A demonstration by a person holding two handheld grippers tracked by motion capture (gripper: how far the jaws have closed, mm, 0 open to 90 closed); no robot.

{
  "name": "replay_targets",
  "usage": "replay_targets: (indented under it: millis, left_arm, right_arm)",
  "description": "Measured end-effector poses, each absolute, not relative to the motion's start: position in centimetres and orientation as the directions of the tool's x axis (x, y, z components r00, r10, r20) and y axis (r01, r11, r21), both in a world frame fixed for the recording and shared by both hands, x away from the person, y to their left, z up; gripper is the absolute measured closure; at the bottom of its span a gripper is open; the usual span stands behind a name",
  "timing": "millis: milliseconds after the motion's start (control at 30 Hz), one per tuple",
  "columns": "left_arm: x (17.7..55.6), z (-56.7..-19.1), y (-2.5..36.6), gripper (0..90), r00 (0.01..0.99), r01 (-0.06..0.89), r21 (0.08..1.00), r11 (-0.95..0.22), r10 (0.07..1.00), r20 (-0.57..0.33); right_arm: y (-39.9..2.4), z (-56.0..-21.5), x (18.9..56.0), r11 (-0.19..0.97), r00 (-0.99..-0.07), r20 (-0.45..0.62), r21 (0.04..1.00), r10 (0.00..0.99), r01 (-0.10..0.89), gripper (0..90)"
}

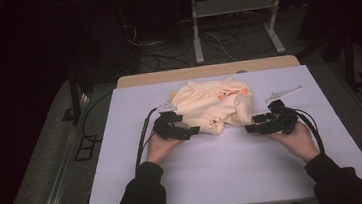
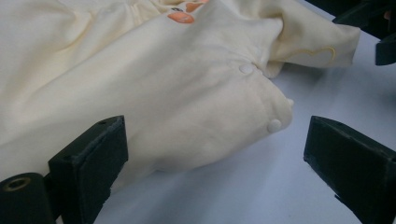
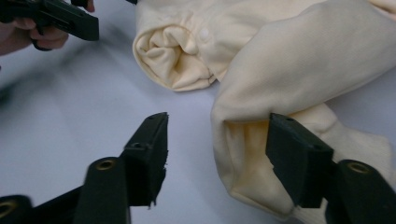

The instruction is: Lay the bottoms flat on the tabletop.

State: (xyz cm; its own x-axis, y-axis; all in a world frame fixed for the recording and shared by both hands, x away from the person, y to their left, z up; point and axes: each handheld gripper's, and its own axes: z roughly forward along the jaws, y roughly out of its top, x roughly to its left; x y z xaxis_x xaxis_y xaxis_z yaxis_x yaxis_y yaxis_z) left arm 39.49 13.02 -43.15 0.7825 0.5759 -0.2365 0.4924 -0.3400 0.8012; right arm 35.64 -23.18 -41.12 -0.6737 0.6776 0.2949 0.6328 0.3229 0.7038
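Garment, pale yellow, lies crumpled mid-frame on the table; left gripper stands wide apart, right gripper half apart, neither clamped; seat each hem fully between pads before squeezing.

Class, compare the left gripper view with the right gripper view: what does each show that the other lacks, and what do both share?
Left gripper view alone: two white snaps on the garment's near fold, orange print near the top, and a heart outline stitched on a far flap.

Right gripper view alone: a rolled cuff and a sleeve opening lying against the right gripper's right jaw.

Both: the pale yellow garment on the white table, and the other gripper at a top corner.
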Motion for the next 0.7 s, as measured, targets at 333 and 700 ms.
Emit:
replay_targets:
  millis: [333, 700]
  left_arm:
    - [39.2, -44.5, 12.0, 15.1, 0.795, 0.468, 0.792, -0.392, 0.579, -0.183]
    - [39.6, -45.3, 12.1, 59.9, 0.776, 0.436, 0.800, -0.411, 0.621, -0.104]
  right_arm:
    - [-22.7, -42.1, 36.7, 0.380, -0.655, 0.227, 0.660, 0.721, 0.648, 85.8]
    - [-23.5, -41.6, 36.8, 0.290, -0.628, 0.306, 0.687, 0.716, 0.666, 85.9]
